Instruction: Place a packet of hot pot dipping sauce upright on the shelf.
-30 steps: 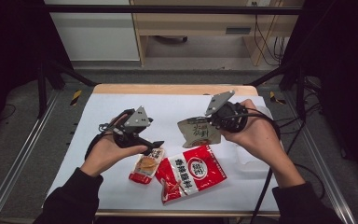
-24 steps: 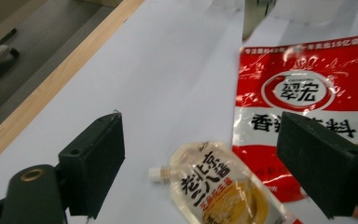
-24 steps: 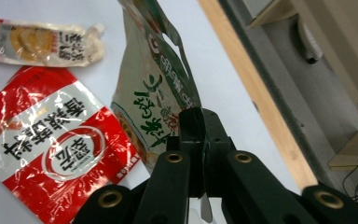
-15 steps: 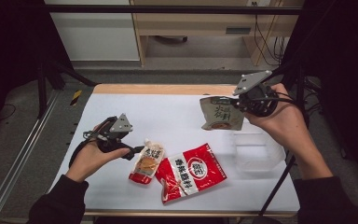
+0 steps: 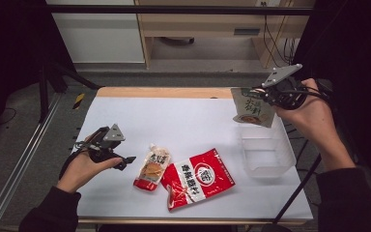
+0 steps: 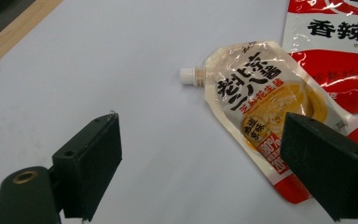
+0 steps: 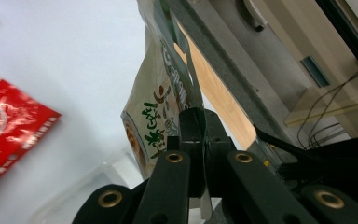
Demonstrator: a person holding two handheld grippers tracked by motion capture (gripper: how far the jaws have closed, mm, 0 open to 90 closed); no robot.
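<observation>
Evidently sorting — right gripper (image 5: 265, 99) clamped a green packet (image 5: 251, 108) above the clear tub (image 5: 266, 155); left gripper (image 6: 205, 154), jaws apart and just widened, lined up on the sauce pouch (image 6: 261, 100).

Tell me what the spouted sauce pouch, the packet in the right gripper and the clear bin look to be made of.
Spouted sauce pouch: glossy flexible plastic film, wrinkled with glare; white hard-plastic screw cap.
Green-printed packet: thin plastic or foil laminate, likely; it hangs limp and creased from the right gripper.
Clear bin: rigid translucent plastic, the table showing through its walls.

High view overhead; gripper views close; share red packet (image 5: 198, 179).
</observation>
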